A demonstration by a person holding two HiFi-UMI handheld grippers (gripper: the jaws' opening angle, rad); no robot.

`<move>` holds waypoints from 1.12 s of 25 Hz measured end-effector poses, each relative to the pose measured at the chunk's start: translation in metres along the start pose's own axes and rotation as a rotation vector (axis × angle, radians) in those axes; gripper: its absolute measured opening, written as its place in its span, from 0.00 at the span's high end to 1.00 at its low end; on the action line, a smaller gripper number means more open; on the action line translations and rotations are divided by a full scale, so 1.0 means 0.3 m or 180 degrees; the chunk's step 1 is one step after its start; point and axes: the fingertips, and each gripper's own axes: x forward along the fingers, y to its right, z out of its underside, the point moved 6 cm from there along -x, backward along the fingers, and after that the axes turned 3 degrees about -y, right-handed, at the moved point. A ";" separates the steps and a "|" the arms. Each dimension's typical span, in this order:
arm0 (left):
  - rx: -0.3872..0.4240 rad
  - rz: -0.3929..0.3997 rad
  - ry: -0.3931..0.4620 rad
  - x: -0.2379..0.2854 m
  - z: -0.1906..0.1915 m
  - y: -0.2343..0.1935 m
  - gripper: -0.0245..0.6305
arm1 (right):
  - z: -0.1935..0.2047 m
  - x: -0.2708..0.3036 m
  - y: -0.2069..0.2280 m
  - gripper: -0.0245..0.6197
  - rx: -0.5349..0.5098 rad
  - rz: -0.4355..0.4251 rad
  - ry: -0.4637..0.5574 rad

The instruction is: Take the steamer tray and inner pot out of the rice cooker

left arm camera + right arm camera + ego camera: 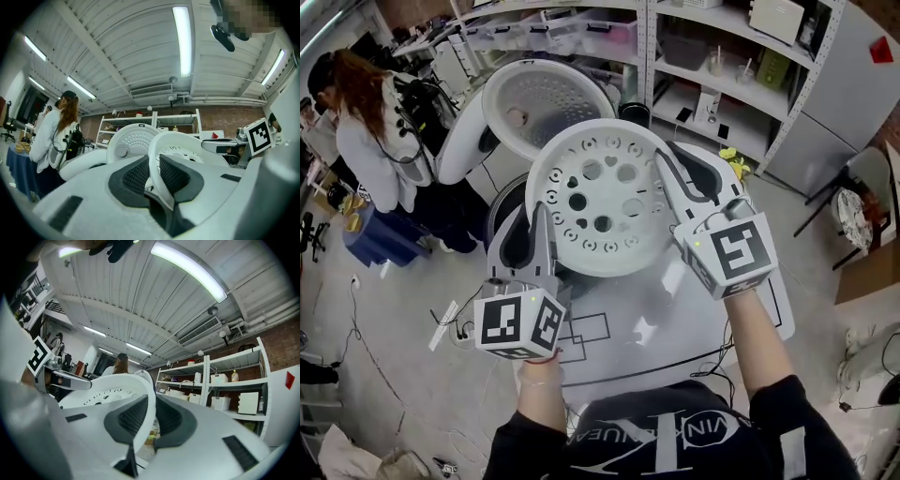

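Observation:
The white perforated steamer tray [600, 202] hangs in the air over the rice cooker, held at two opposite rims. My left gripper [534, 225] is shut on its left rim, my right gripper [675, 192] on its right rim. In the left gripper view the tray's rim [180, 150] sits pinched between the dark pads of the left gripper [153, 171]. The right gripper view shows the tray [112, 392] the same way, clamped in the right gripper [149, 416]. The cooker's lid [539, 103] stands open behind. The tray hides most of the cooker body and the inner pot.
The cooker stands on a white table [675, 319] with marked outlines. A person [366, 131] stands at the left beside a blue bin [380, 234]. Metal shelves [712, 56] with boxes run along the back. Cables lie on the floor at the left.

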 end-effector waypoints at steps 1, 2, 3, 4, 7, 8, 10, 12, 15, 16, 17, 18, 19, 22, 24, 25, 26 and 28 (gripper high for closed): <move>0.0003 0.0028 -0.0012 0.030 0.015 0.041 0.86 | 0.022 -0.018 0.045 0.89 0.0005 0.0024 -0.0008; 0.0004 0.0056 -0.0025 0.058 0.030 0.076 0.86 | 0.045 -0.033 0.083 0.89 0.0009 0.0050 -0.0018; 0.0005 0.0084 -0.0038 0.081 0.043 0.104 0.86 | 0.063 -0.045 0.114 0.89 0.0011 0.0077 -0.0033; 0.0004 0.0113 -0.0053 0.099 0.052 0.126 0.86 | 0.079 -0.058 0.139 0.89 0.0011 0.0108 -0.0054; 0.0002 0.0200 -0.0101 0.136 0.073 0.184 0.86 | 0.117 -0.100 0.198 0.89 0.0022 0.0212 -0.0126; -0.0001 0.0230 -0.0120 0.147 0.083 0.204 0.86 | 0.130 -0.114 0.214 0.89 0.0028 0.0241 -0.0149; -0.0015 0.0298 -0.0165 0.168 0.107 0.243 0.86 | 0.159 -0.143 0.244 0.89 0.0048 0.0295 -0.0196; -0.0024 0.0360 -0.0219 0.193 0.134 0.279 0.86 | 0.191 -0.166 0.274 0.89 0.0086 0.0340 -0.0241; -0.0033 0.0432 -0.0321 0.234 0.181 0.334 0.86 | 0.253 -0.198 0.323 0.89 0.0154 0.0404 -0.0337; -0.0040 0.0457 -0.0359 0.248 0.196 0.353 0.86 | 0.275 -0.208 0.341 0.89 0.0180 0.0424 -0.0374; -0.0049 0.0483 -0.0399 0.263 0.211 0.371 0.86 | 0.296 -0.217 0.358 0.89 0.0206 0.0442 -0.0412; -0.0062 0.0509 -0.0438 0.276 0.225 0.389 0.86 | 0.319 -0.227 0.375 0.89 0.0231 0.0461 -0.0452; -0.0078 0.0533 -0.0475 0.289 0.240 0.407 0.86 | 0.344 -0.237 0.392 0.89 0.0256 0.0482 -0.0492; -0.0119 0.0576 -0.0593 0.327 0.293 0.450 0.86 | 0.414 -0.260 0.432 0.89 0.0337 0.0525 -0.0603; -0.0136 0.0590 -0.0707 0.354 0.338 0.473 0.86 | 0.467 -0.269 0.455 0.89 0.0391 0.0539 -0.0688; -0.0146 0.0594 -0.0774 0.367 0.366 0.485 0.86 | 0.498 -0.274 0.466 0.89 0.0419 0.0545 -0.0742; -0.0159 0.0598 -0.0846 0.378 0.398 0.496 0.86 | 0.533 -0.279 0.474 0.89 0.0449 0.0549 -0.0800; -0.0199 0.0606 -0.0991 0.400 0.471 0.515 0.86 | 0.612 -0.291 0.487 0.89 0.0510 0.0556 -0.0925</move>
